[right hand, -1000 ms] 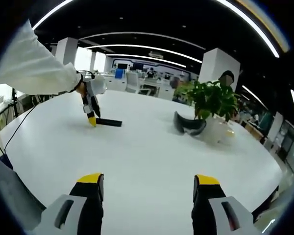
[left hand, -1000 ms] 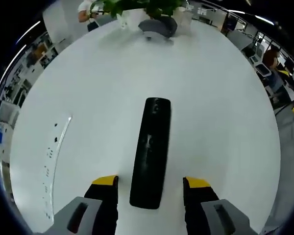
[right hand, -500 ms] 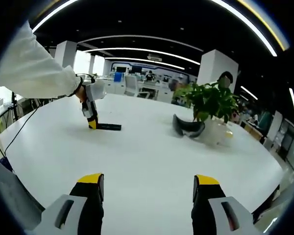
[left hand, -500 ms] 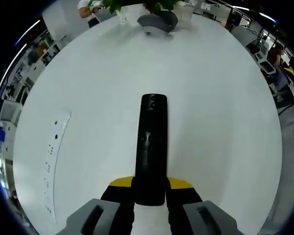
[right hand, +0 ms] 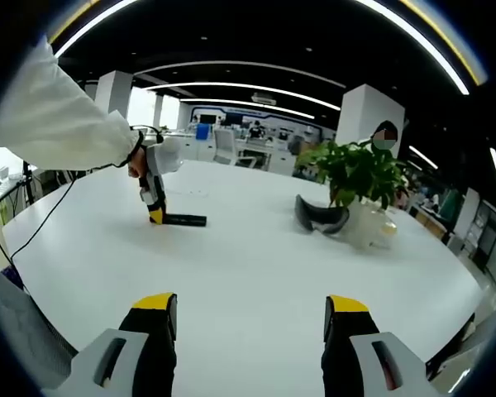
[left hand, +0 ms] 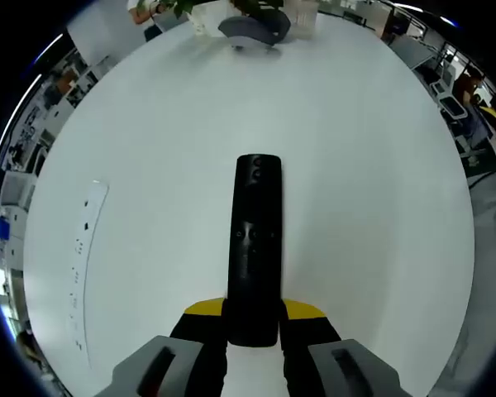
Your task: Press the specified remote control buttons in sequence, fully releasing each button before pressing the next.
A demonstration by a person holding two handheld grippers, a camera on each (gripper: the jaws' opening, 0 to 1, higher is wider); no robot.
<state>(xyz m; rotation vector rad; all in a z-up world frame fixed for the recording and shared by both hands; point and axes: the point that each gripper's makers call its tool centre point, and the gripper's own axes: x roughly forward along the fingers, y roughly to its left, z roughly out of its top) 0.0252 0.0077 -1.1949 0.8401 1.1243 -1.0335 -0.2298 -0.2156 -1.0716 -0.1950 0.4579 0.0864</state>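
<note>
A long black remote control [left hand: 255, 248] lies on the white table [left hand: 149, 124], its buttons facing up. My left gripper [left hand: 254, 318] is shut on the remote's near end, a yellow-tipped jaw on each side. In the right gripper view the same remote [right hand: 186, 220] lies far off on the table, with the left gripper [right hand: 155, 213] at its end and a person's white sleeve [right hand: 58, 124] behind it. My right gripper [right hand: 250, 318] hangs open over the table's near part, with nothing between its jaws.
A potted green plant [right hand: 360, 178] and a dark curved object [right hand: 318, 217] stand at the table's far side; the dark object [left hand: 252, 29] is also in the left gripper view. A white strip with small marks [left hand: 83, 248] lies left of the remote. Office desks surround the table.
A second ago my left gripper stood open around the remote's near end; it has since shut on it. The right gripper stays open and nearly still.
</note>
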